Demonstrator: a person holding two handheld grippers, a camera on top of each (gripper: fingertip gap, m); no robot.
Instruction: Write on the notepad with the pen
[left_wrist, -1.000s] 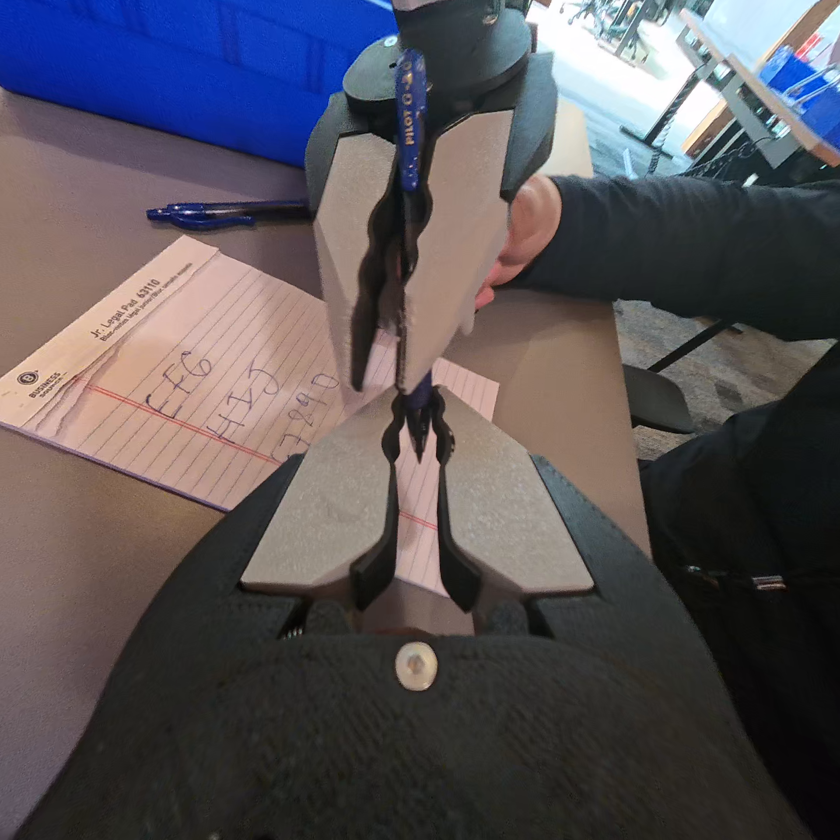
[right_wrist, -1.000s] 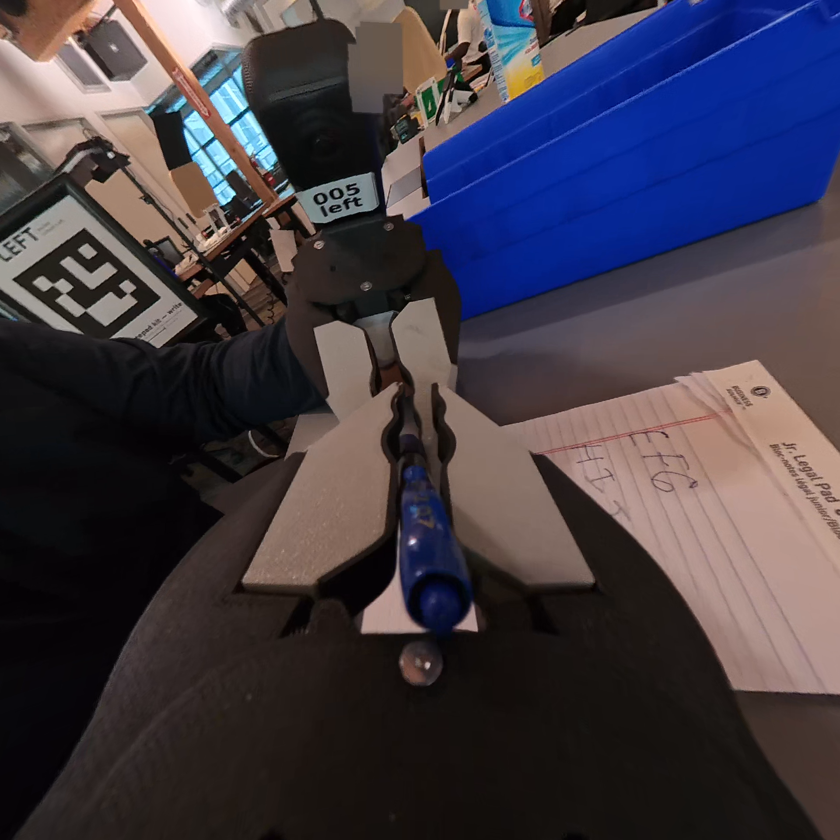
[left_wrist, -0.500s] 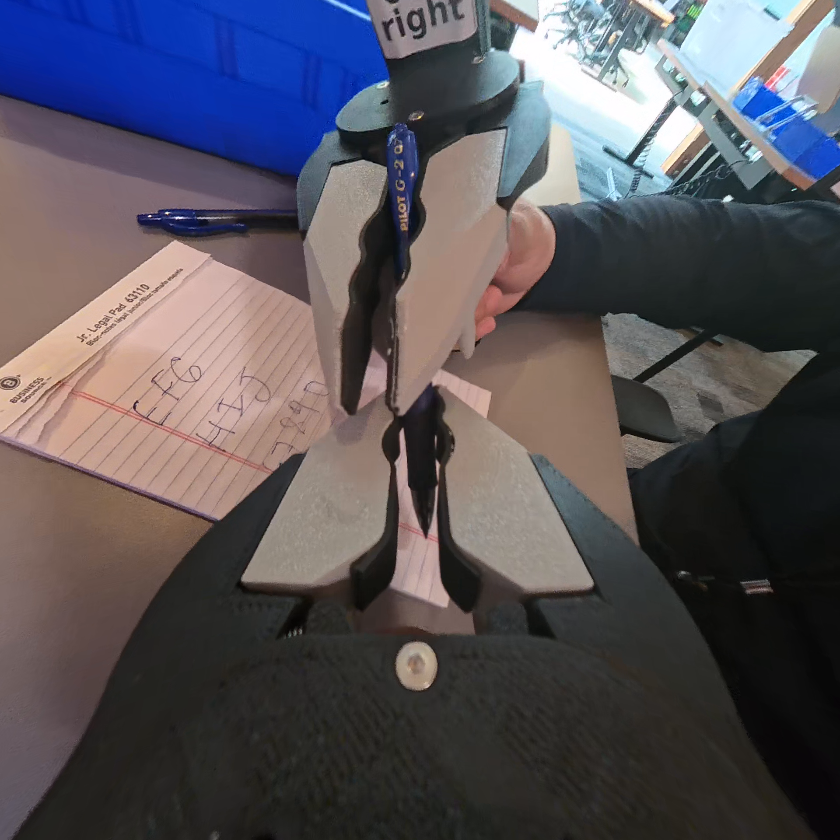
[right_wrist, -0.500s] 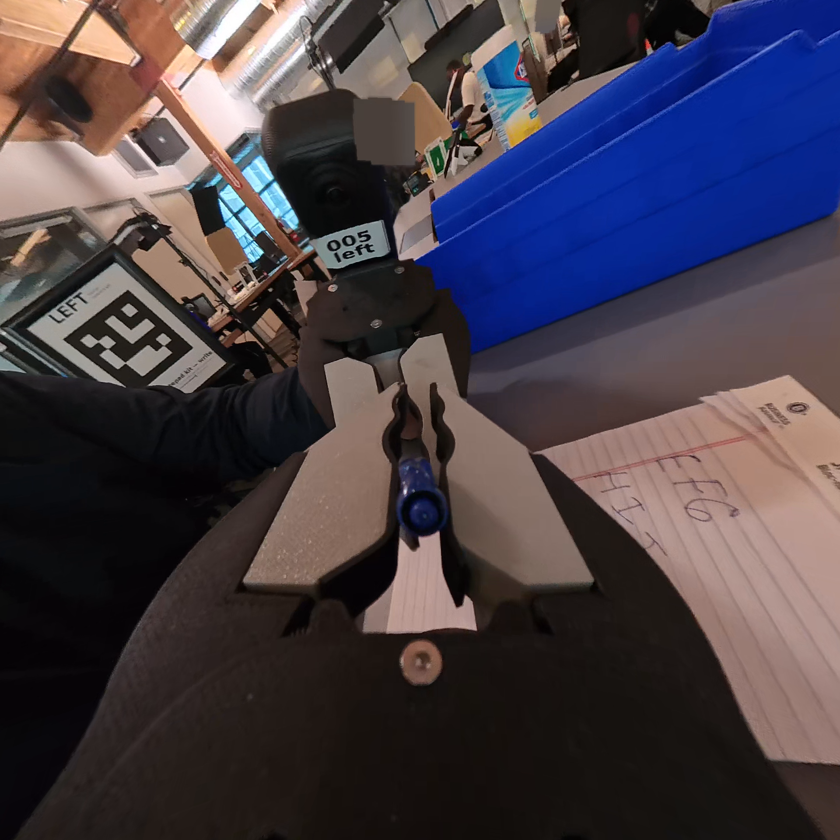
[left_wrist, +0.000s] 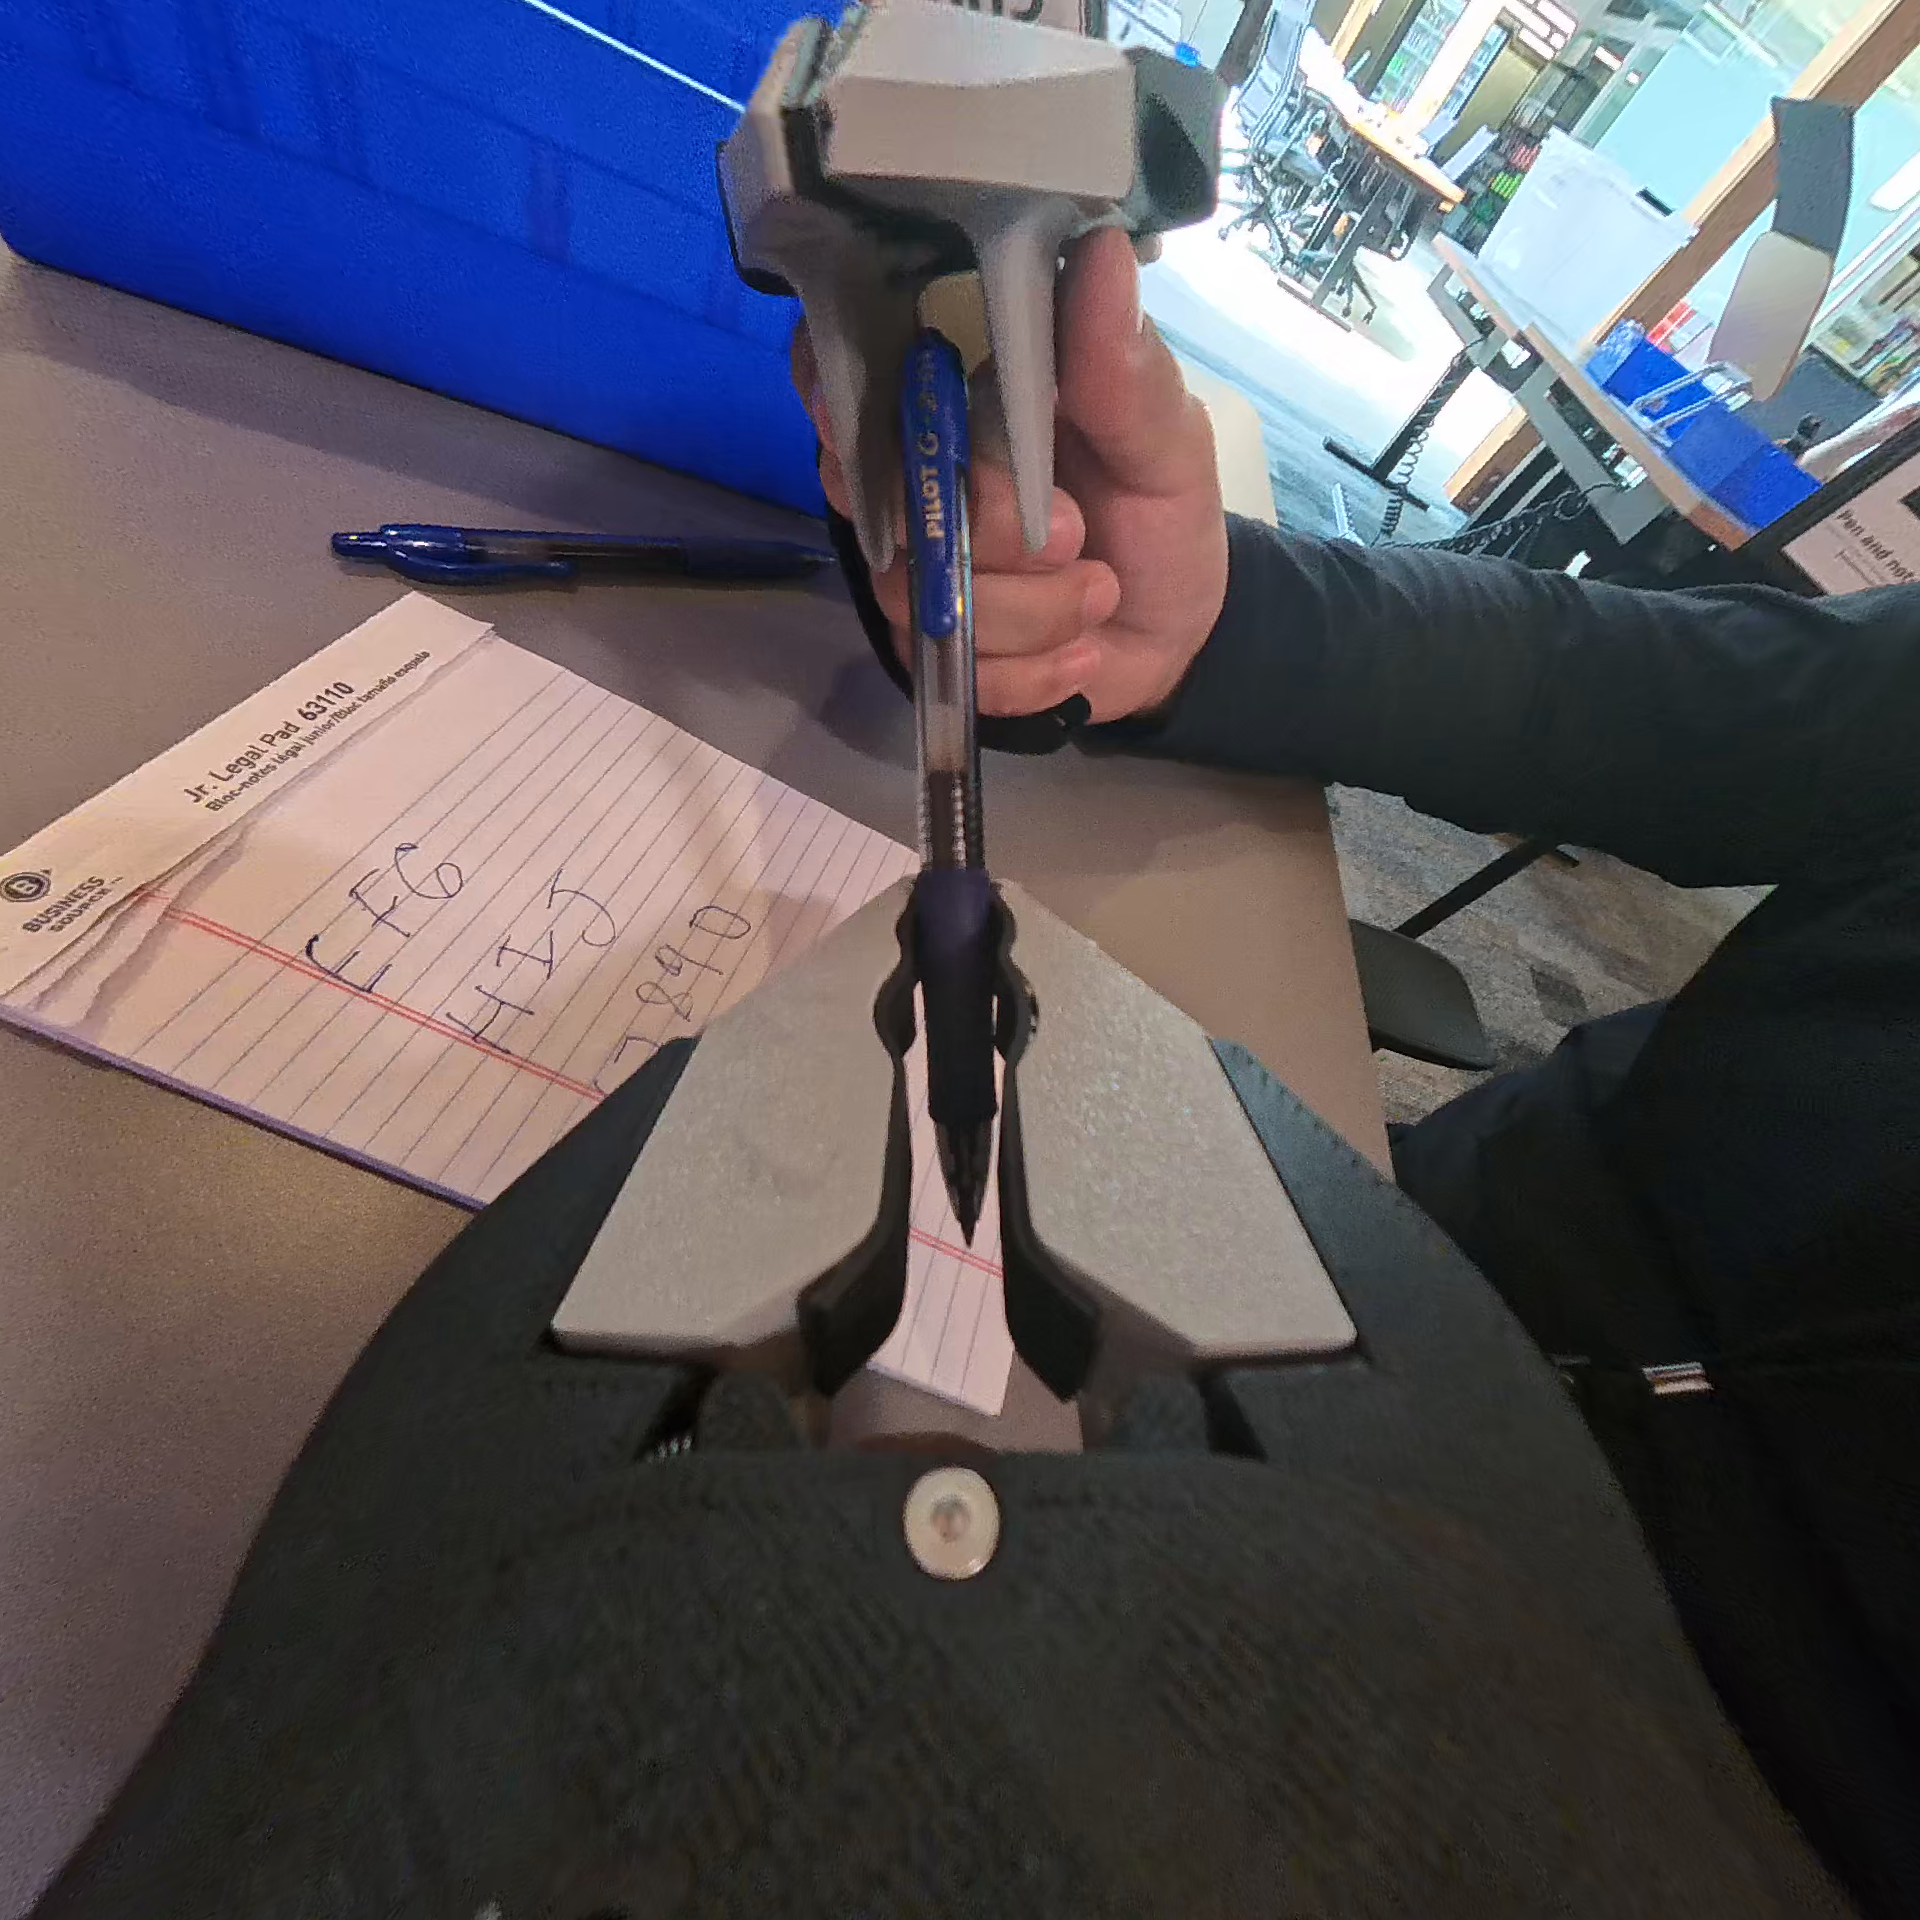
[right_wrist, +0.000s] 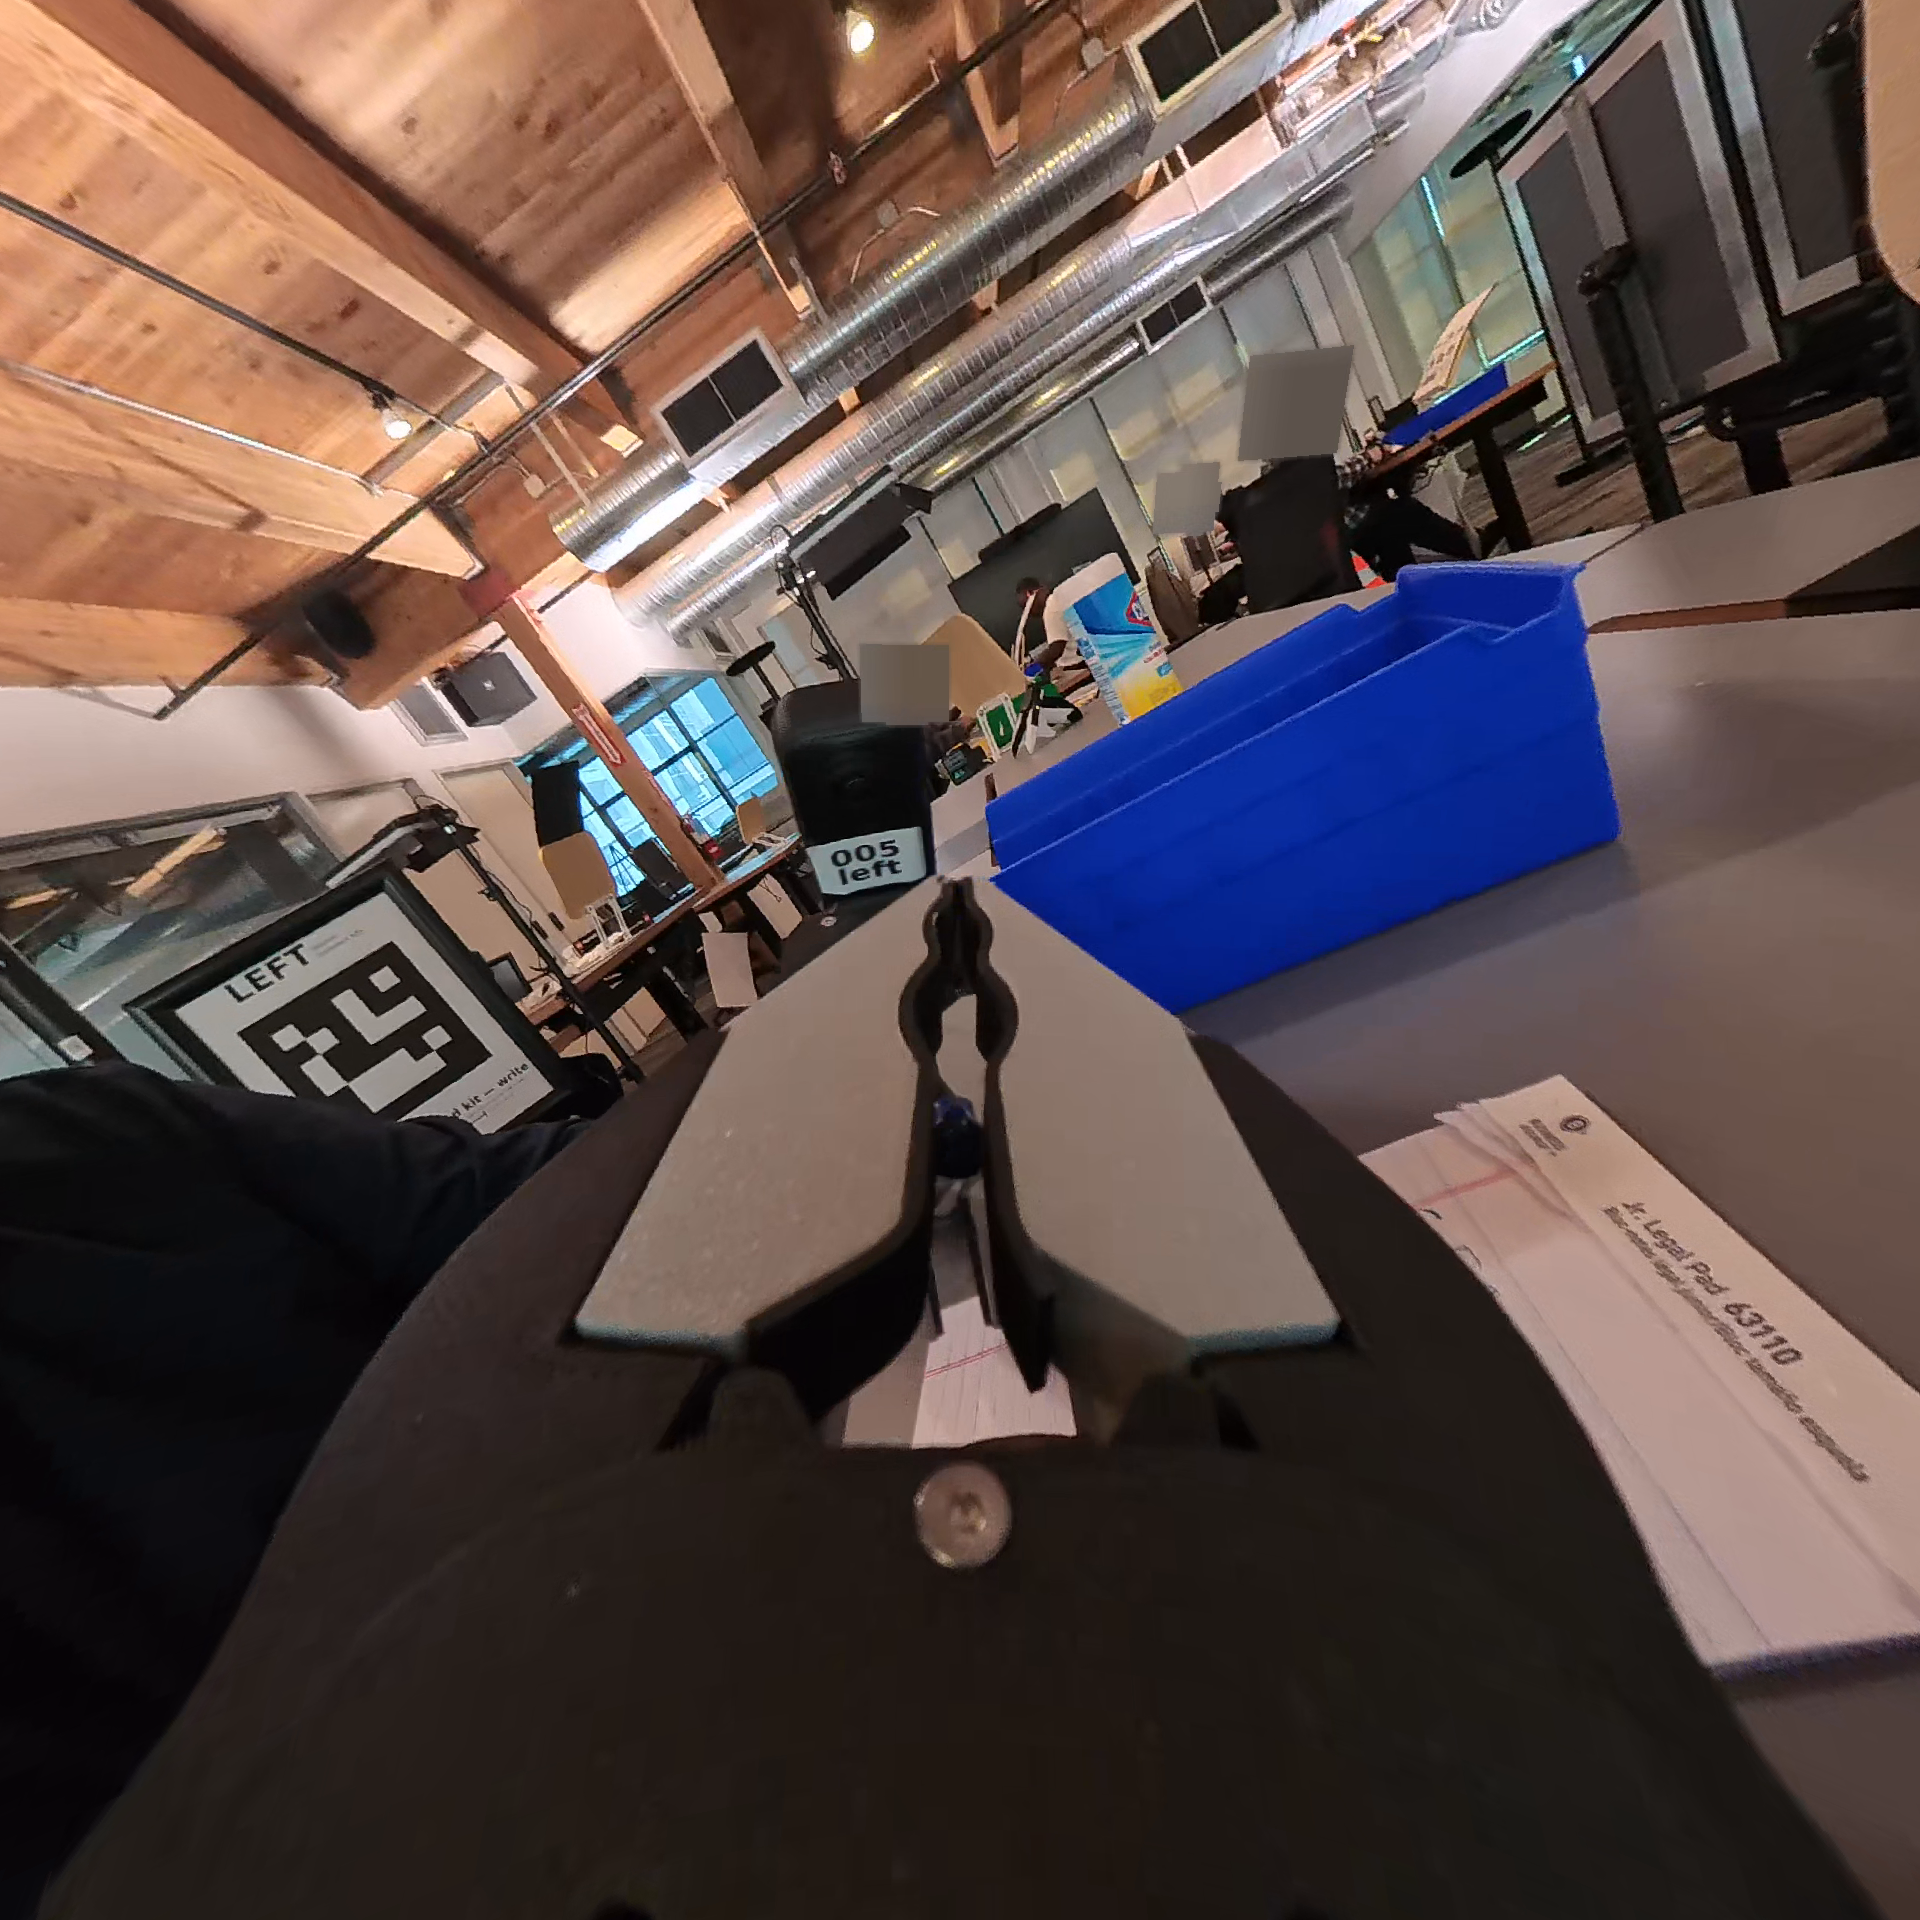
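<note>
Left hand-held gripper (left_wrist: 954, 935) filling the lower centre of the left wrist view, grey fingers (left_wrist: 748, 1164) closed together at the tips on a pen's grip. Right hand-held gripper (left_wrist: 940, 520) at upper centre, pointing downward, fingers slightly parted around the same pen's upper barrel; firmness of that hold unclear. Bare hand (left_wrist: 1101, 520) wrapped around its handle, dark sleeve (left_wrist: 1507, 707) running toward the right edge. In the right wrist view, fingertips nearly meeting at frame centre.
</note>
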